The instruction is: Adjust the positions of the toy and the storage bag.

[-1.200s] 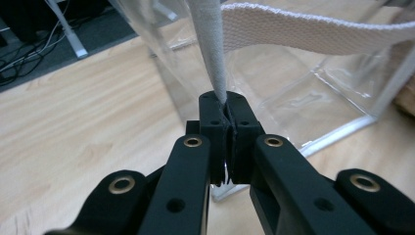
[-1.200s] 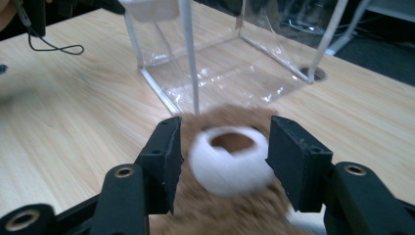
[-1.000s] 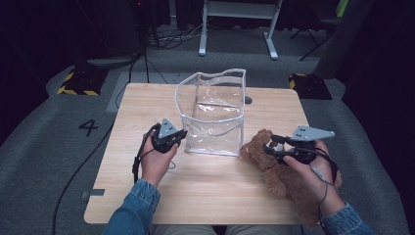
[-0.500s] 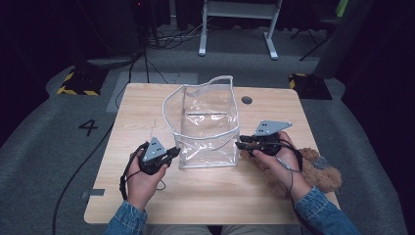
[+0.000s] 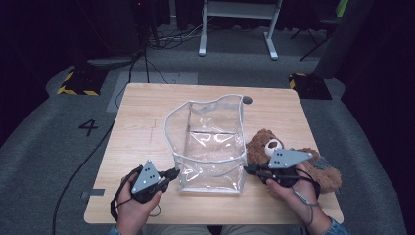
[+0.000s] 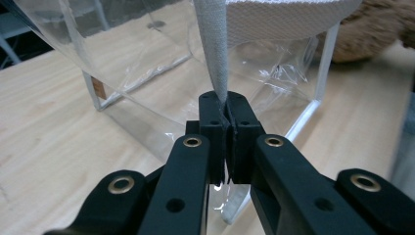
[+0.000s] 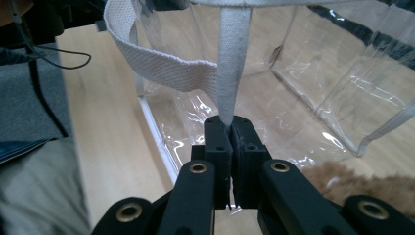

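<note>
My left gripper [image 5: 172, 173] has its jaws shut tight on the white trim of the clear bag [image 5: 210, 147], at the bag's near left corner. My right gripper [image 5: 248, 170] has just closed its jaws, and they now pinch the same trim [image 7: 230, 63] at the near right corner. The bag stands open in the middle of the tabletop [image 5: 147, 122], stretched between my two hands. A brown teddy bear [image 5: 264, 147] lies just right of it, behind my right hand [image 5: 288, 188].
</note>
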The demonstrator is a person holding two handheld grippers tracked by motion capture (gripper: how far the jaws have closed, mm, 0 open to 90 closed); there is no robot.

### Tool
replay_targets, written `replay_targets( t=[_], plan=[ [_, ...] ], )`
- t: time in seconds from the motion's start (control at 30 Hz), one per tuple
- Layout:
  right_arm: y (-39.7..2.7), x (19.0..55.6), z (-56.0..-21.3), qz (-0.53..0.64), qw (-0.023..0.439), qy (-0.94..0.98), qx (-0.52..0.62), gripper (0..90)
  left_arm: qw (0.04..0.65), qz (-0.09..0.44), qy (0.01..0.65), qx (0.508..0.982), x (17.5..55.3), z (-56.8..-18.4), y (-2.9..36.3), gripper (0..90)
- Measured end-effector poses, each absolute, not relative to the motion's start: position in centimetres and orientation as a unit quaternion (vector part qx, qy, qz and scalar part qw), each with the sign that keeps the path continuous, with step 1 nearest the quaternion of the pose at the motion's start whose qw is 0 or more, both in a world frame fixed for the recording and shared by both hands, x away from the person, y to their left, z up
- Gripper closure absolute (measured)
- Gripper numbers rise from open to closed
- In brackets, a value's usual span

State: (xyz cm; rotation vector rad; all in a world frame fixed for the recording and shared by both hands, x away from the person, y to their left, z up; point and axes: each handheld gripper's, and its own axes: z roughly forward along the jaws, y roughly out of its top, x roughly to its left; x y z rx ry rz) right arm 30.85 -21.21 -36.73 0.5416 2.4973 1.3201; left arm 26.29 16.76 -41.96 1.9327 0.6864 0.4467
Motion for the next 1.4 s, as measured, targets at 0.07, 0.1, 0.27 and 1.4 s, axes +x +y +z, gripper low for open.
replay_targets(
  t=[0.07, 0.1, 0.27, 1.4],
  plan=[
    [-21.6, 29.8, -37.0, 0.455, 0.125, 0.862, 0.185, 87.2, 0.5, 0.177, 0.279, 0.801, 25.2, -42.2, 16.6, 86.9],
    [-21.9, 29.2, -37.1, 0.456, 0.122, 0.862, 0.184, 87.2, 0.502, 0.174, 0.278, 0.8, 24.8, -42.3, 16.5, 86.8],
    [-22.7, 27.6, -37.7, 0.454, 0.114, 0.864, 0.188, 87.0, 0.504, 0.164, 0.264, 0.806, 23.5, -42.7, 16.0, 86.2],
    [-29.2, 29.3, -36.5, 0.444, 0.153, 0.837, 0.282, 45.1, 0.503, 0.132, 0.339, 0.784, 24.7, -42.1, 20.5, 32.1]
  ],
)
